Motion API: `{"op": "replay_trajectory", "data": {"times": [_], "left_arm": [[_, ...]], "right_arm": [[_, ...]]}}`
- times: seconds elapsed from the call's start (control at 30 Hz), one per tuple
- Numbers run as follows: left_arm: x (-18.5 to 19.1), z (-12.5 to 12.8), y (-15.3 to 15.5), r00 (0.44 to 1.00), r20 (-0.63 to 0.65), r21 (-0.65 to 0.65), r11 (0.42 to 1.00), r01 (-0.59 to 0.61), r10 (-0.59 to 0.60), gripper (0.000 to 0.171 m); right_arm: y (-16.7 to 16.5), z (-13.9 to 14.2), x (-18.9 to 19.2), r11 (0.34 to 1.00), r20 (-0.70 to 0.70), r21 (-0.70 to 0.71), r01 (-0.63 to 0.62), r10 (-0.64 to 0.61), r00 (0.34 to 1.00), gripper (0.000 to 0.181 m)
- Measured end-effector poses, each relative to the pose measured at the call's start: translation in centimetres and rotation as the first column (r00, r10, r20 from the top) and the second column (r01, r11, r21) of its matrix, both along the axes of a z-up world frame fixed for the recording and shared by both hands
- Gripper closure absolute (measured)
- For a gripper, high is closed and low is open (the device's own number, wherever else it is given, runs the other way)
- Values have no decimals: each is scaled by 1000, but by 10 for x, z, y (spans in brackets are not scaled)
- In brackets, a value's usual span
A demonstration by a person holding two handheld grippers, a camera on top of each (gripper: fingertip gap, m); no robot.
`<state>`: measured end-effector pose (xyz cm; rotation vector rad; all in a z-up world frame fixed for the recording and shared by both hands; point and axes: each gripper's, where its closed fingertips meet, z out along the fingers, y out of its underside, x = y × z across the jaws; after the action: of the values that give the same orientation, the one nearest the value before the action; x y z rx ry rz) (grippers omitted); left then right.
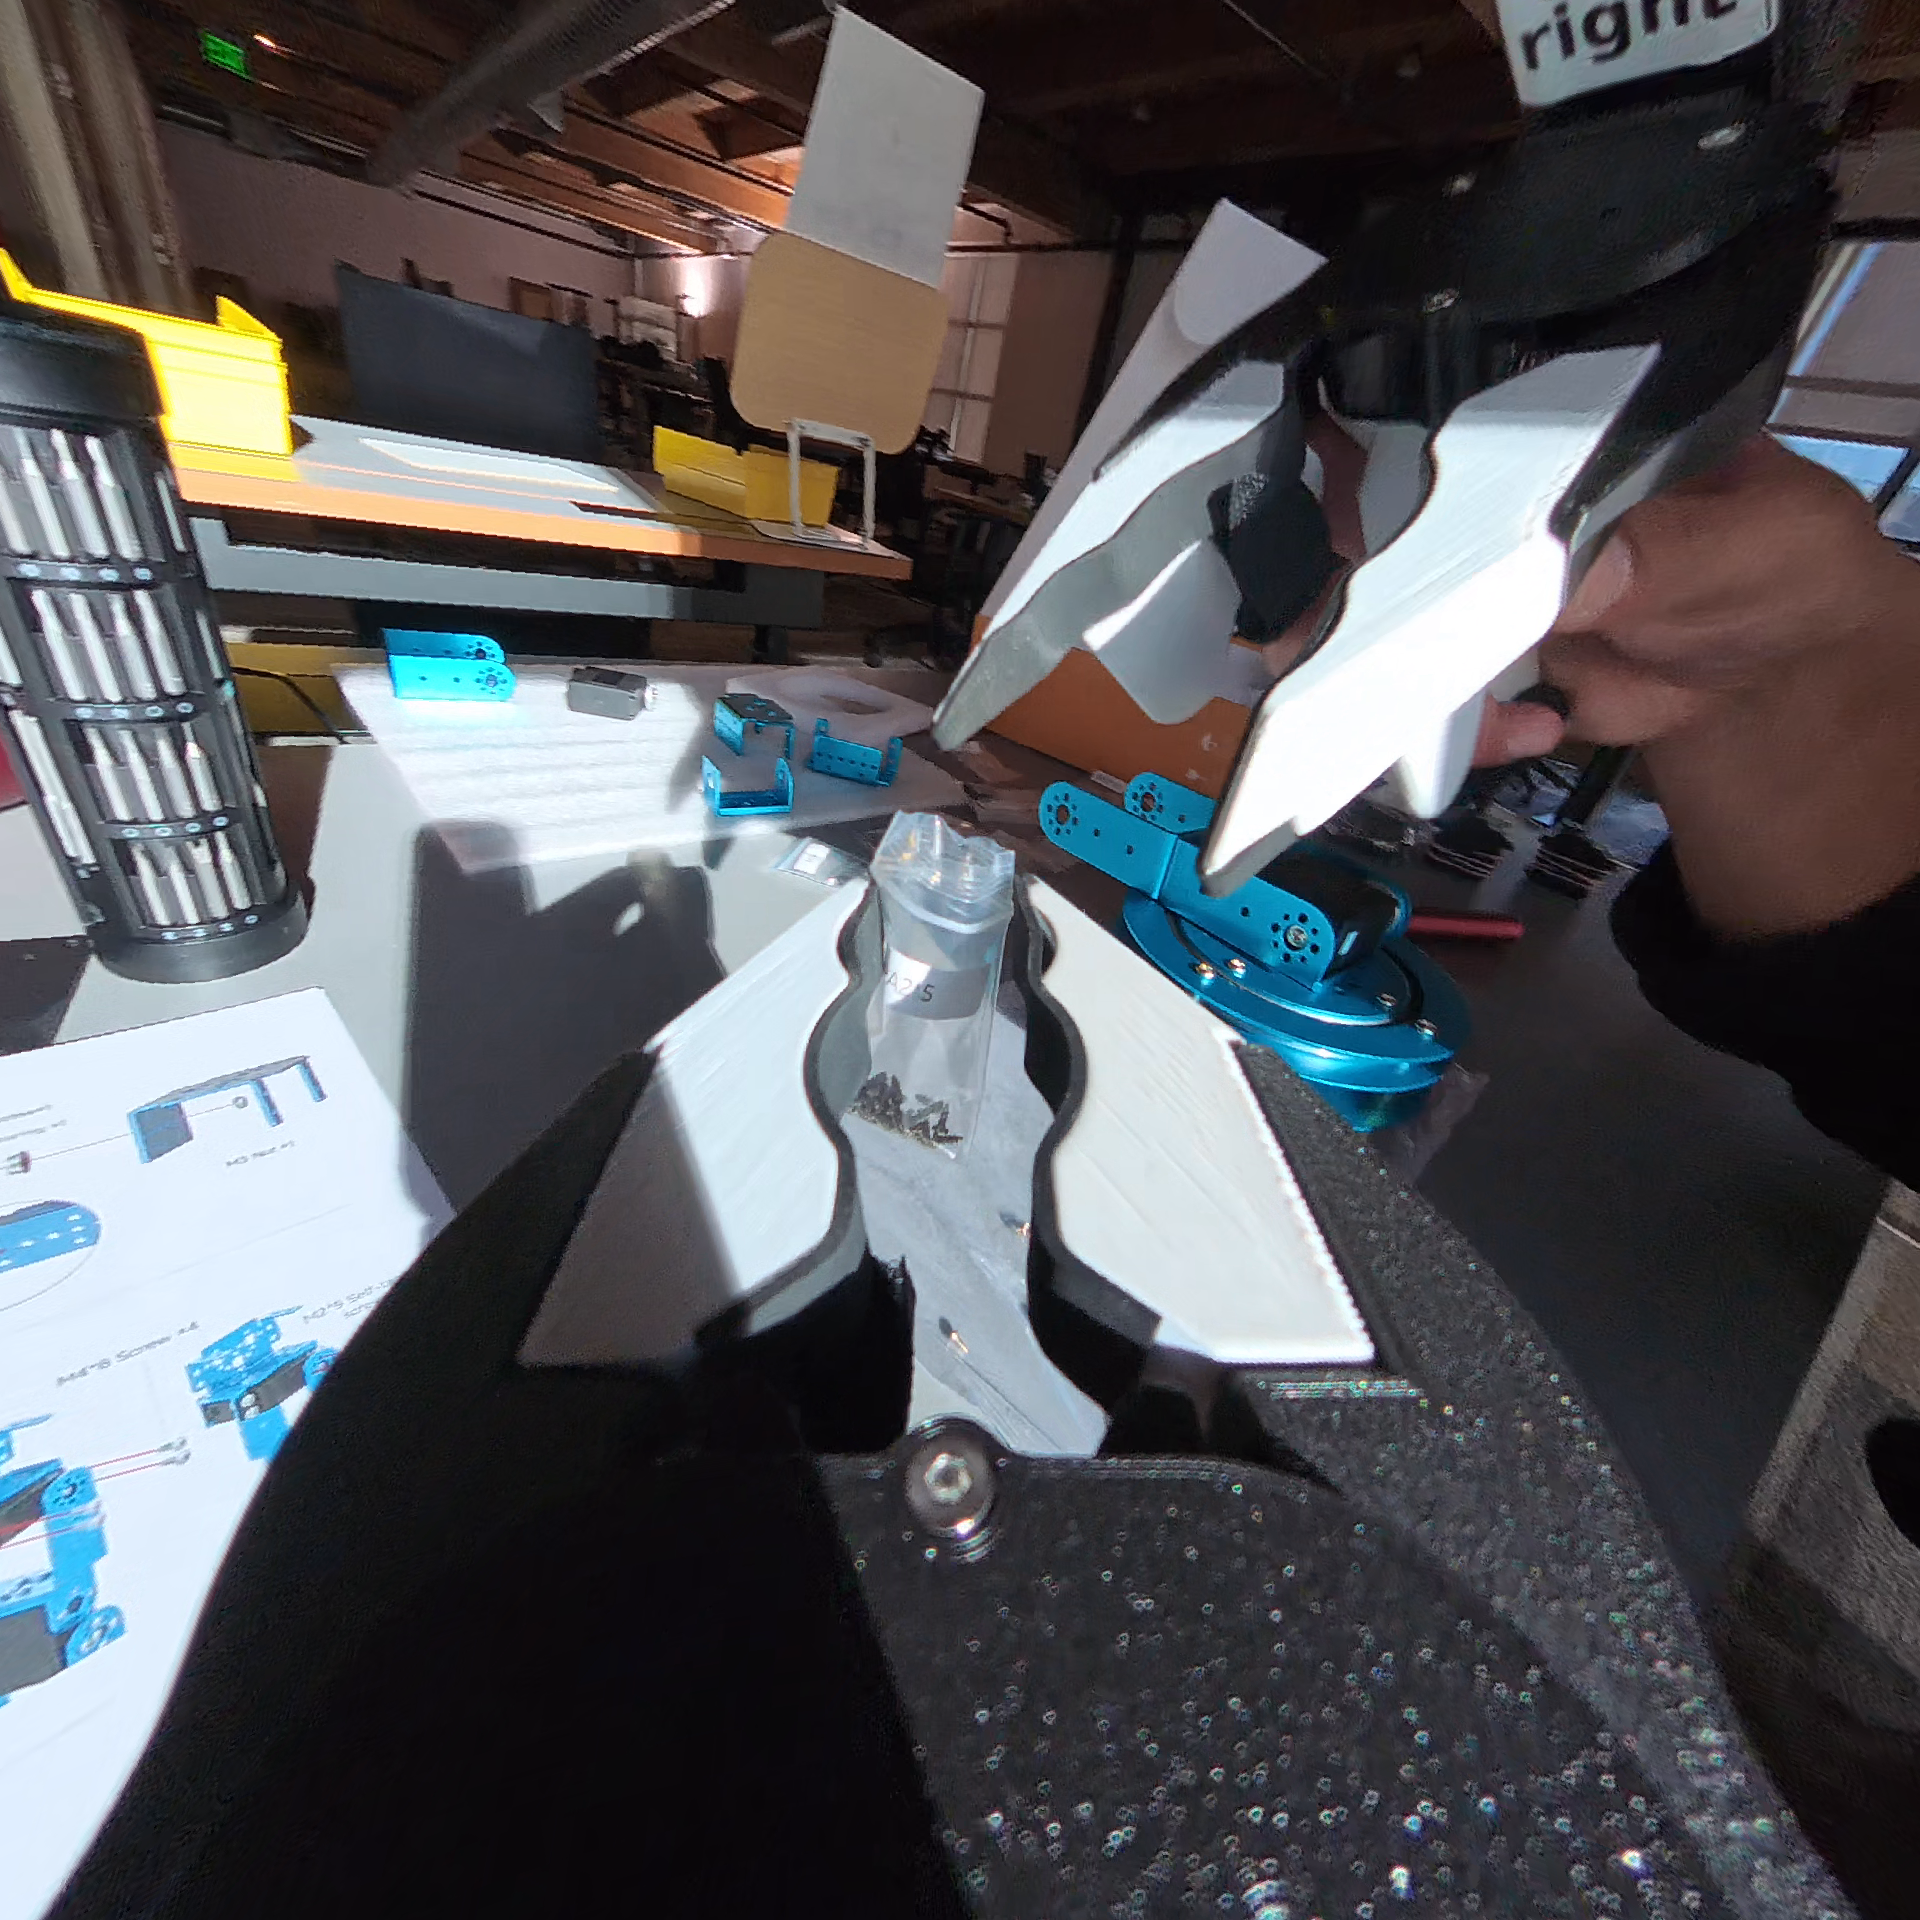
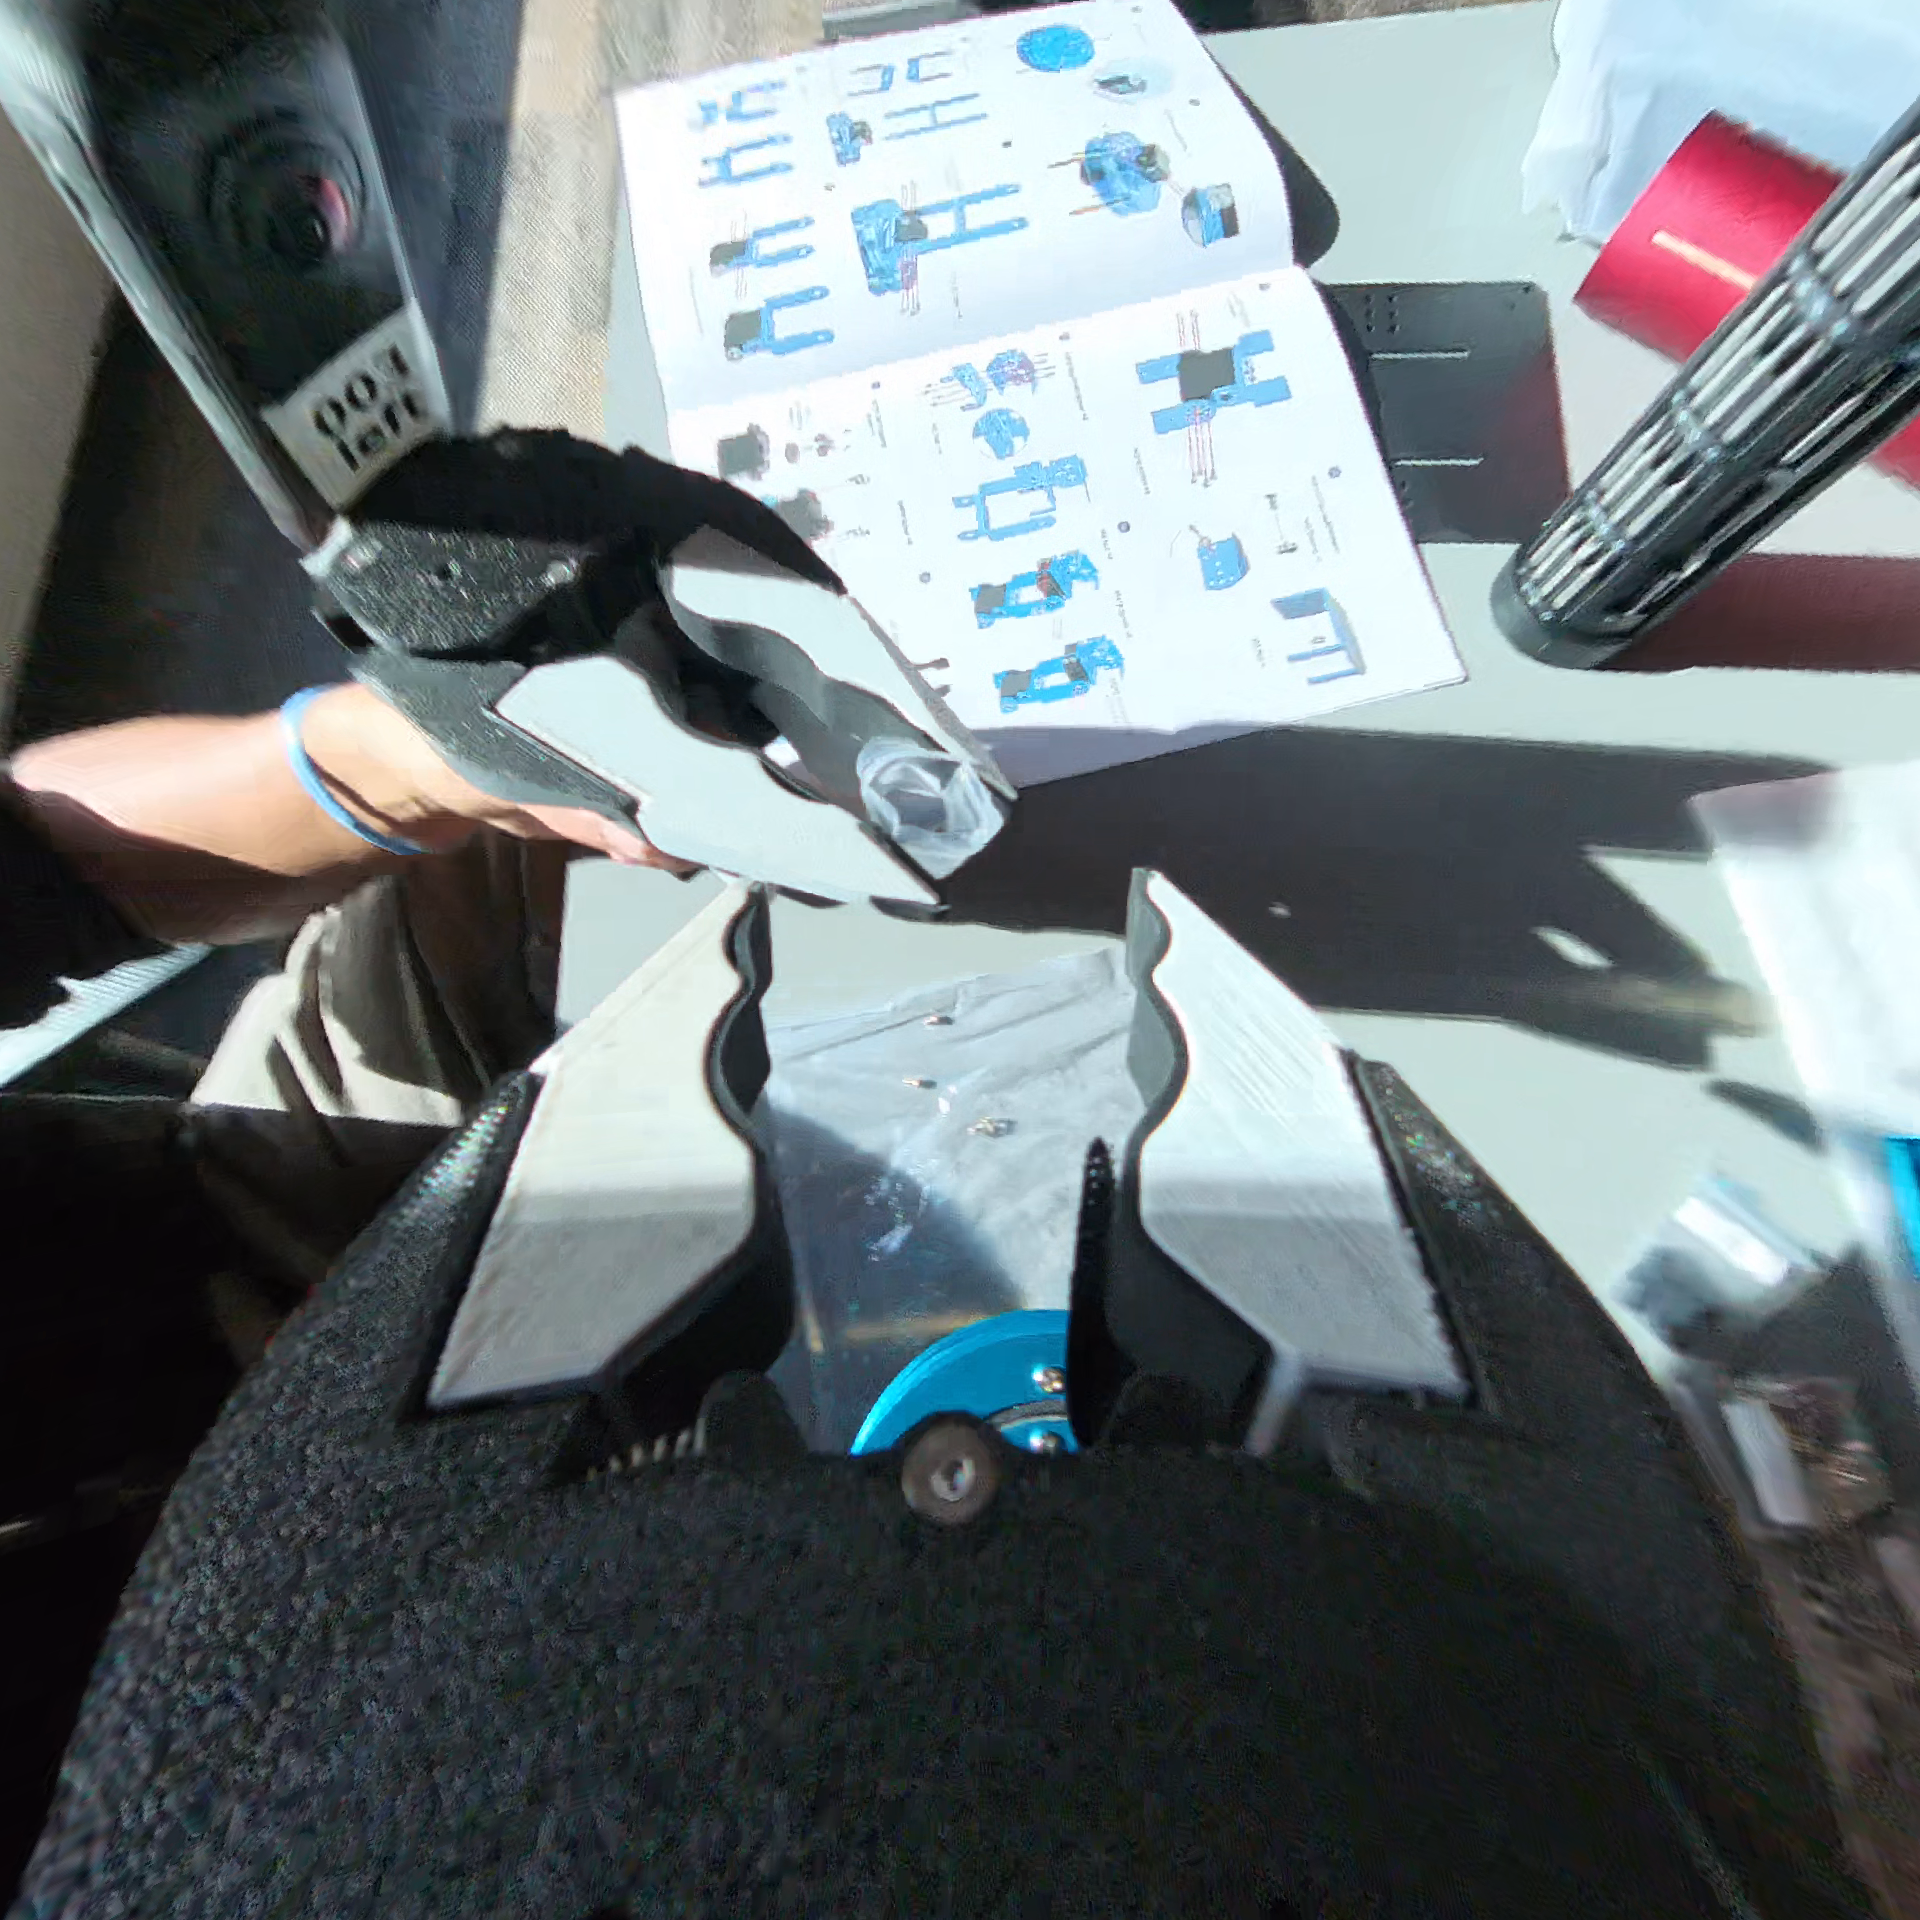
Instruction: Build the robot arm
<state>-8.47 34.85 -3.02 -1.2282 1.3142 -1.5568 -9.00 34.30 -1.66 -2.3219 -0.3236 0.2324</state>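
My left gripper (image 1: pixel 943 902) is shut on the upper part of a small clear plastic bag (image 1: pixel 925 1039). The bag hangs upright between the fingers, with several tiny dark screws (image 1: pixel 906 1122) at its bottom. The right wrist view shows the left gripper (image 2: pixel 928 831) with the bag's open mouth (image 2: pixel 920 795) at the tips. My right gripper (image 2: pixel 945 894) is open and empty, just beyond the left gripper's tips. In the left wrist view the right gripper (image 1: pixel 1081 800) hovers over a blue metal turntable assembly (image 1: pixel 1299 987). A few loose screws (image 2: pixel 982 1125) lie on clear plastic (image 2: pixel 1039 1018) under the right gripper.
An open instruction booklet (image 2: pixel 1039 416) lies on the grey table (image 2: pixel 1558 1091). A black cylindrical bit rack (image 1: pixel 135 707) stands at the left, with a red cylinder (image 2: pixel 1704 239) by it. Blue brackets (image 1: pixel 748 748) lie on white foam. An orange and white box (image 1: pixel 1122 707) stands behind. Left and right tips are no more than a few centimetres apart.
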Motion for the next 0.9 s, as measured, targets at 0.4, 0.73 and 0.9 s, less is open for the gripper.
{"op": "replay_trajectory", "data": {"times": [0.4, 0.73, 0.9], "left_arm": [[12, -9, 4, 919, 24, 347, 859, -376, 393, 146], [4, -8, -4, 931, 22, 320, 880, -351, 363, 131], [-21, -10, -27, 996, -35, 262, 962, -71, 83, 129]], "right_arm": [[7, -18, -2, 968, -37, -251, 30, -41, 998, 133], [7, -18, -7, 959, 6, -285, -11, 14, 1000, 181], [-10, -23, -8, 943, 133, -310, -118, 166, 977, 181]]}}
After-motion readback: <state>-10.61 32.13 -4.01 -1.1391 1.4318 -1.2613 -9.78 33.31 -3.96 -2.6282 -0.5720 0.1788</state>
